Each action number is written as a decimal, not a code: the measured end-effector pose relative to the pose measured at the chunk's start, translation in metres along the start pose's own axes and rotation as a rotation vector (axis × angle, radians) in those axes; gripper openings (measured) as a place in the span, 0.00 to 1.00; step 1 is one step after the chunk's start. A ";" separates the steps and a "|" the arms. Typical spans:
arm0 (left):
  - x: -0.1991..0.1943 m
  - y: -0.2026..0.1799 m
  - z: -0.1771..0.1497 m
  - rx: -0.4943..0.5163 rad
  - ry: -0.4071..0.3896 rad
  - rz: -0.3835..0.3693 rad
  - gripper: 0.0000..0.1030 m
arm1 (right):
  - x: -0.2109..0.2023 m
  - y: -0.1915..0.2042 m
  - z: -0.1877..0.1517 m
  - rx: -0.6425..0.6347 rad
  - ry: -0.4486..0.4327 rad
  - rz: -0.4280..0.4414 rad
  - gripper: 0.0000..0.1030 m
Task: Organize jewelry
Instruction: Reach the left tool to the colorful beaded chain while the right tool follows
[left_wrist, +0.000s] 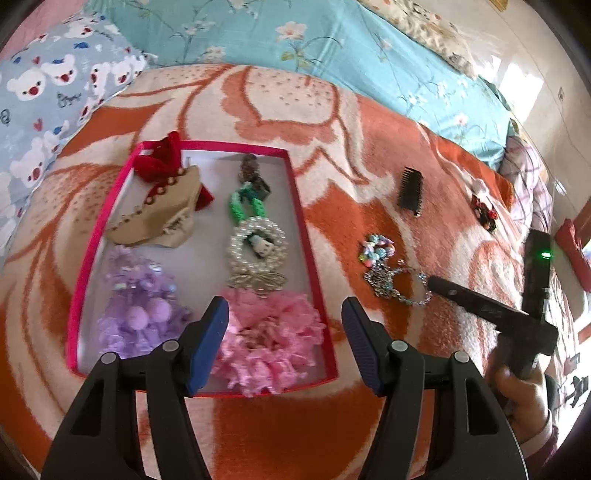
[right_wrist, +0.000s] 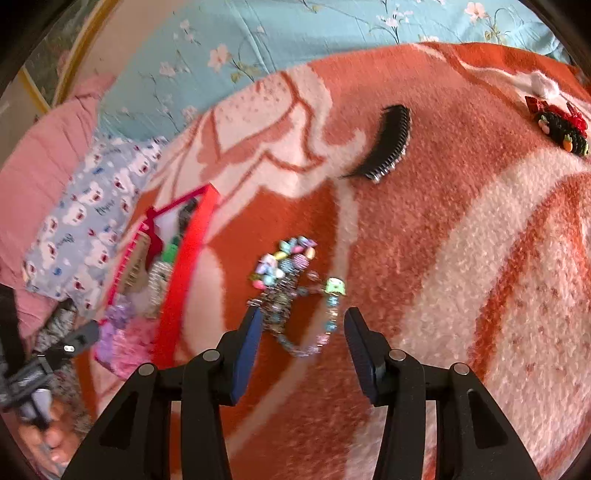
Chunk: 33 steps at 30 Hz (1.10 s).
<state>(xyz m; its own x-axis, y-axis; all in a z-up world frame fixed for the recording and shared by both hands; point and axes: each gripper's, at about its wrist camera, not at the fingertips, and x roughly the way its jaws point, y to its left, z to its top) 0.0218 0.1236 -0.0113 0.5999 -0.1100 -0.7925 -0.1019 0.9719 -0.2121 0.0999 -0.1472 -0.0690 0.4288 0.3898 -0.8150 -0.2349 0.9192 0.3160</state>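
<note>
A pink-rimmed tray (left_wrist: 295, 195) lies on the bed and holds a pink scrunchie (left_wrist: 269, 343), a purple hair piece (left_wrist: 136, 310), a pearl bracelet (left_wrist: 258, 247), a green chain (left_wrist: 245, 205) and a beige clip with red ribbon (left_wrist: 162, 206). My left gripper (left_wrist: 284, 347) is open and empty over the tray's near right corner. A beaded bracelet with a silver chain (right_wrist: 291, 295) lies on the blanket; it also shows in the left wrist view (left_wrist: 391, 273). My right gripper (right_wrist: 301, 350) is open just above it, fingers on either side.
A black comb clip (right_wrist: 388, 144) and a red-and-black hair clip (right_wrist: 561, 129) lie farther out on the orange-and-white blanket (right_wrist: 480, 258). A bear-print pillow (left_wrist: 55, 96) and a teal floral quilt (left_wrist: 295, 40) border the far side.
</note>
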 end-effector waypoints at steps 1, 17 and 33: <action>0.001 -0.003 0.000 0.006 0.003 -0.003 0.61 | 0.005 0.000 -0.001 -0.009 0.015 -0.015 0.47; 0.059 -0.086 0.024 0.189 0.076 -0.047 0.61 | -0.034 -0.034 0.009 0.014 -0.093 -0.063 0.07; 0.170 -0.139 0.042 0.294 0.205 -0.010 0.52 | -0.055 -0.060 0.016 0.100 -0.137 0.052 0.07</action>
<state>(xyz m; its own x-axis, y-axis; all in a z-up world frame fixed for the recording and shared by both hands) 0.1714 -0.0211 -0.0922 0.4253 -0.1304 -0.8956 0.1541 0.9856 -0.0703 0.1041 -0.2228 -0.0349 0.5344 0.4347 -0.7249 -0.1750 0.8960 0.4082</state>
